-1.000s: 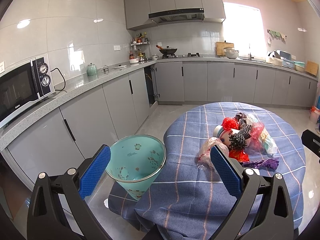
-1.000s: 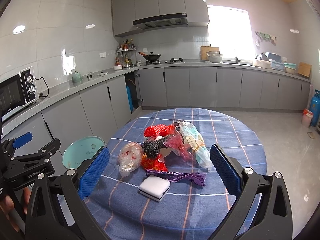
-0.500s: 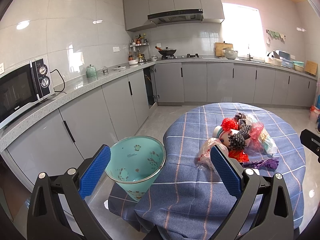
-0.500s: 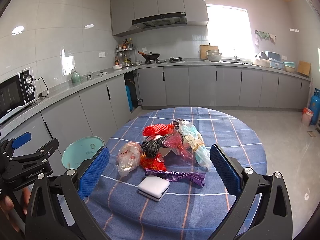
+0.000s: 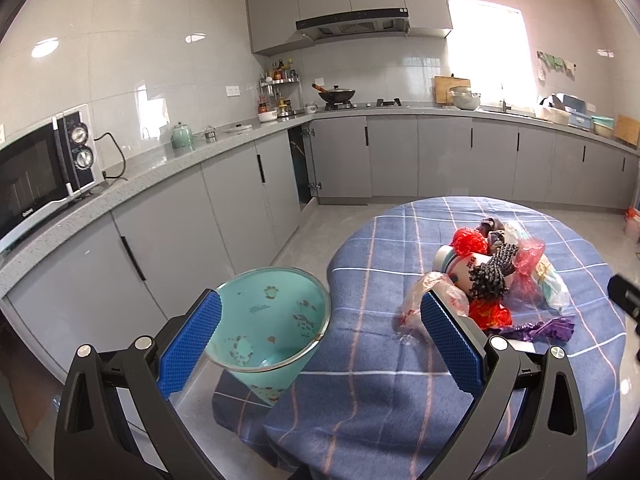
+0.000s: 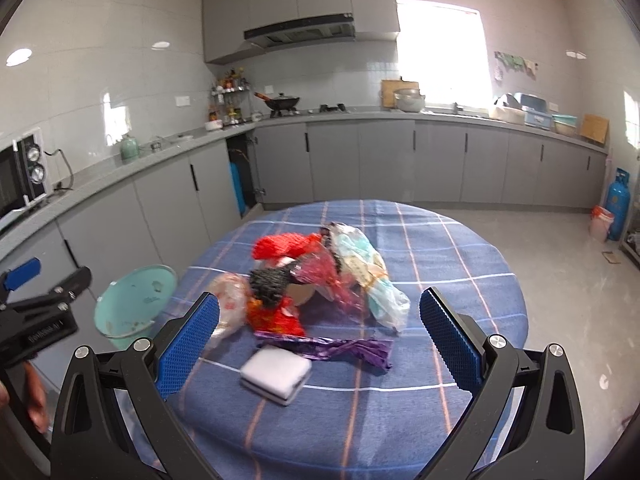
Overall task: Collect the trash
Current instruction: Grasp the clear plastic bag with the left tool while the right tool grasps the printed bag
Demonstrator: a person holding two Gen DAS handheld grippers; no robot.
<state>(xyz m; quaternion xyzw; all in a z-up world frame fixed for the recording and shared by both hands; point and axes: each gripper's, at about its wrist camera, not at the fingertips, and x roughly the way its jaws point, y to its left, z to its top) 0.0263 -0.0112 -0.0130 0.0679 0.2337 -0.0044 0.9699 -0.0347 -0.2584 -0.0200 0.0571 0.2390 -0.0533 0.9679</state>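
Both my grippers were spread wide and held nothing. Nearest my right gripper (image 6: 319, 338) lay the white block (image 6: 277, 371), just ahead between its fingers; behind it the purple wrapper (image 6: 328, 347) ran crosswise, left to right. Beyond sat the trash heap (image 6: 312, 280) mid-table. My left gripper (image 5: 318, 342) faced the teal bin (image 5: 269, 322) off the table's left edge, so the right was nearer the trash.

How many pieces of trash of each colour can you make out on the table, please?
Red: 2, a mesh wad and a wrapper
Purple: 1, a foil wrapper
Black: 1, a net
Pink: 1, a plastic film
White: 1, a sponge block
Clear: 2, plastic bags
Total: 8
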